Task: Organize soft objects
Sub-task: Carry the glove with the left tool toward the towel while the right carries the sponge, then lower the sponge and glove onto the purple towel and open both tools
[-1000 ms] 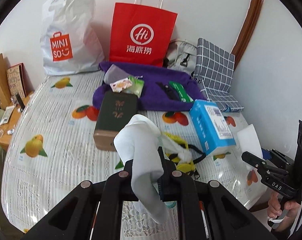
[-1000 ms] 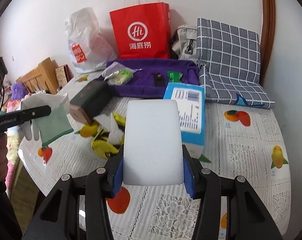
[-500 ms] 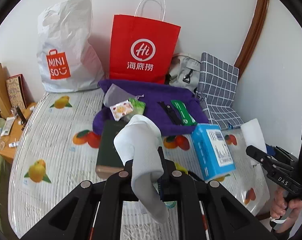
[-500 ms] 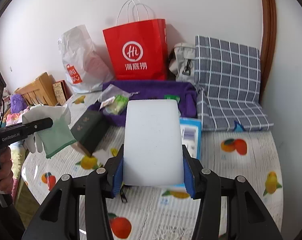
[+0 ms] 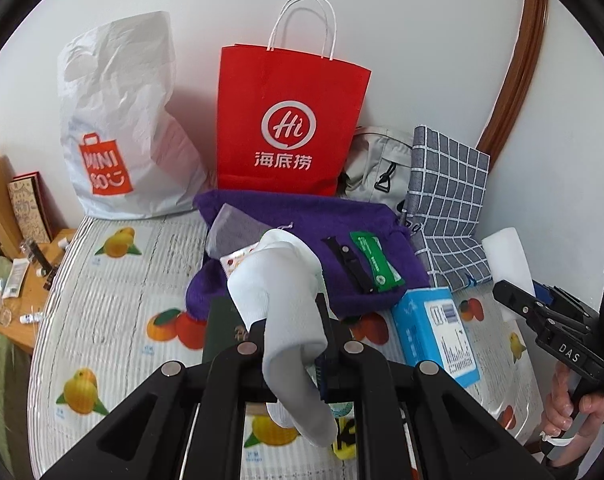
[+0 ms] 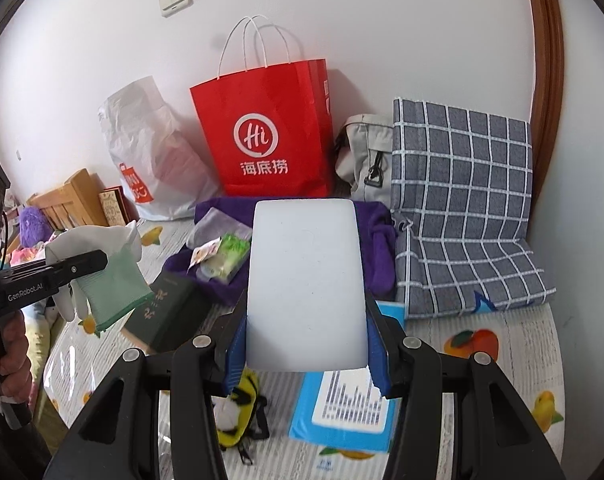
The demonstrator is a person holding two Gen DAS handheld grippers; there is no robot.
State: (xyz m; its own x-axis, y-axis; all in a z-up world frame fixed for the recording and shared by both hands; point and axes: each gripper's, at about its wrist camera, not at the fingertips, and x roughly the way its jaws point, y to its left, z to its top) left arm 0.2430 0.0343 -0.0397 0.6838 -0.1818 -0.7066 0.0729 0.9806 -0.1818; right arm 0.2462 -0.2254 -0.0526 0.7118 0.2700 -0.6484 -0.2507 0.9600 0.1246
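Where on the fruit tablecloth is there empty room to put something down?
The tablecloth is bare on the left, between the white plastic bag and the dark green box, and at the right front below the checked cushion. It is crowded around the purple towel and blue box.

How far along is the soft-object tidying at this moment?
Nothing looks sorted yet. In hand: left tongs shut on a white glove, right tongs clamp a white sponge, both above the table. Left: placing both; the purple cloth and yellow toy lie loose.
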